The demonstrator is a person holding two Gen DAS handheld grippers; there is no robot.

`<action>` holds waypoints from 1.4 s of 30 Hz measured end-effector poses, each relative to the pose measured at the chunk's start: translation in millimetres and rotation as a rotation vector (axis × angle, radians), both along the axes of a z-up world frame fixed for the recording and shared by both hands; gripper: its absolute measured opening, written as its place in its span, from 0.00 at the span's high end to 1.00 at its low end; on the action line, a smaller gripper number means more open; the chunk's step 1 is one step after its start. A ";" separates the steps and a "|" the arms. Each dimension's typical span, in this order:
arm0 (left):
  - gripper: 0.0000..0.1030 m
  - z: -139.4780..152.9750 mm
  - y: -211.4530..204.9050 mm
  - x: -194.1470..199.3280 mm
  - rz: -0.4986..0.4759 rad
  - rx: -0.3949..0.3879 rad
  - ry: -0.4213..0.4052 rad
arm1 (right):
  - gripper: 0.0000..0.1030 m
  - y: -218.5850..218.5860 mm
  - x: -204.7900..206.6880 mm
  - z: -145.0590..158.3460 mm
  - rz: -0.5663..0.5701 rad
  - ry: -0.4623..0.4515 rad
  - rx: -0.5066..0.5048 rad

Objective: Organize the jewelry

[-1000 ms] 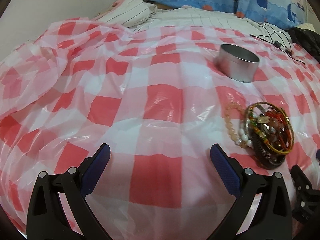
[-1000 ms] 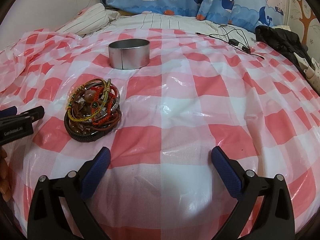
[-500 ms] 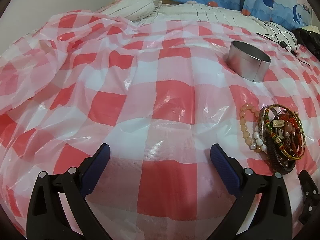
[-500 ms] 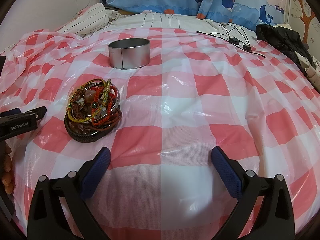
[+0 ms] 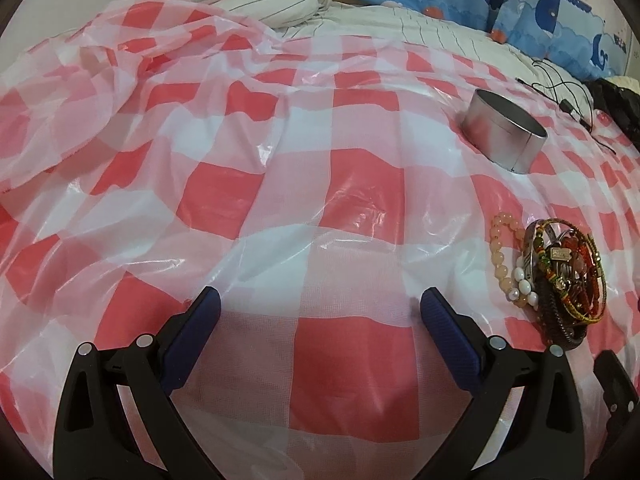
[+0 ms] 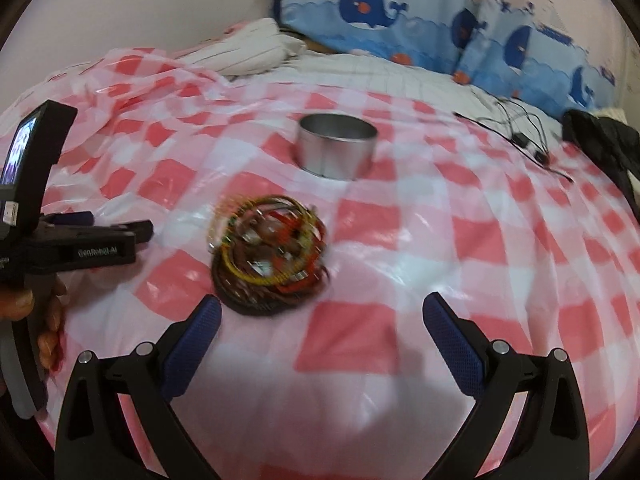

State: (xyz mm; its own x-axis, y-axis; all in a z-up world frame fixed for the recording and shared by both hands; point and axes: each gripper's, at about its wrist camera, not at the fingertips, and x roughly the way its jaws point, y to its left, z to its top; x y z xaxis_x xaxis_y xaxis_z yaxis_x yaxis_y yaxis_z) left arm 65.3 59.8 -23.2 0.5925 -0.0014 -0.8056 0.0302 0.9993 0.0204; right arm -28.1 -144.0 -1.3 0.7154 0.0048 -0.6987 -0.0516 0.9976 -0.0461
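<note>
Left wrist view shows the pile of bracelets (image 5: 560, 280) lying on the red-and-white checked plastic sheet (image 5: 280, 208) that covers the bed, off to the right of the left gripper (image 5: 320, 304) and just ahead of its right blue pad. A strand of pale peach and white beads (image 5: 506, 264) curls out from the pile's left edge; dark braided cords, yellow and red threads and a small metal tag are tangled in the rest. Farther back on the sheet, apart from the pile, stands a round metal tin (image 5: 502, 136), open at the top.

From the right wrist, somewhat blurred, the same pile (image 6: 268, 256) sits just ahead of the right gripper (image 6: 322, 320), nearer its left pad, with the tin (image 6: 338, 152) beyond it. Both grippers have their jaws spread wide and released, holding nothing, poised over bare sheet.

At the left edge of the right wrist view the other gripper's black body (image 6: 80, 244) points toward the pile, with a hand (image 6: 36, 312) gripping it from below. Behind the sheet lie a striped pillow (image 6: 244, 50), blue whale-print cushions (image 6: 420, 28), a thin black cable (image 6: 520, 136) and dark clothing (image 6: 604, 144) at the far right.
</note>
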 end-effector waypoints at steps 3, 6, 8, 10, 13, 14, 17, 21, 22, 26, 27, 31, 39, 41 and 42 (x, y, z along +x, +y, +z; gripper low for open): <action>0.06 0.1 -1.4 -0.2 -0.010 0.023 -0.004 | 0.06 2.1 11.7 2.9 0.034 0.011 0.030; 0.06 8.4 -7.1 -3.0 -0.063 -0.014 -0.043 | 0.06 -8.2 20.4 8.0 0.023 0.026 0.086; 0.06 16.7 -16.6 -4.6 -0.130 -0.078 -0.084 | 0.06 -16.8 22.2 12.7 -0.008 0.026 0.084; 0.06 21.5 -37.7 -2.0 -0.237 -0.110 -0.102 | 0.06 -26.8 22.5 18.1 -0.028 0.033 0.073; 0.06 20.6 -66.9 2.4 -0.324 -0.069 -0.100 | 0.06 -41.7 23.1 26.8 -0.044 0.035 0.035; 0.06 21.1 -76.4 4.7 -0.357 -0.068 -0.102 | 0.06 -46.8 23.4 29.2 -0.046 0.033 0.033; 0.14 22.8 -86.9 13.9 -0.405 -0.130 -0.097 | 0.06 -60.2 24.1 28.4 -0.059 0.032 0.065; 0.31 16.3 -87.7 29.2 -0.431 -0.260 -0.038 | 0.06 -73.2 29.1 17.1 -0.068 0.069 0.173; 0.39 14.0 -87.5 32.5 -0.438 -0.301 -0.013 | 0.06 -74.1 29.4 16.8 -0.067 0.071 0.187; 0.81 9.1 -97.5 30.6 -0.485 -0.294 0.024 | 0.06 -74.4 29.5 19.5 -0.070 0.055 0.200; 0.84 9.3 -98.9 29.5 -0.485 -0.267 0.023 | 0.06 -74.6 29.5 19.2 -0.073 0.054 0.202; 0.95 17.1 -88.9 28.8 -0.475 -0.300 0.037 | 0.06 -76.5 29.8 15.6 -0.079 0.063 0.221; 0.95 48.3 -55.2 20.4 -0.445 -0.412 -0.012 | 0.06 -60.2 30.5 11.5 -0.010 0.077 0.215; 0.95 52.8 -46.3 20.8 -0.421 -0.414 -0.024 | 0.06 -57.5 32.7 9.7 0.012 0.082 0.241; 0.95 53.8 -41.5 21.4 -0.408 -0.419 -0.026 | 0.06 -56.9 34.9 8.5 0.024 0.085 0.266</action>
State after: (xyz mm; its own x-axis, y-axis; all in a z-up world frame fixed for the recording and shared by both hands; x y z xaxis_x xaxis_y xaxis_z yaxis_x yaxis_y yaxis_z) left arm 86.7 18.3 30.7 0.4965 -0.5491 -0.6724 0.4195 0.8299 -0.3680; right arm 6.8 -200.9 7.2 0.6517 0.2117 -0.7283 -0.0675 0.9726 0.2224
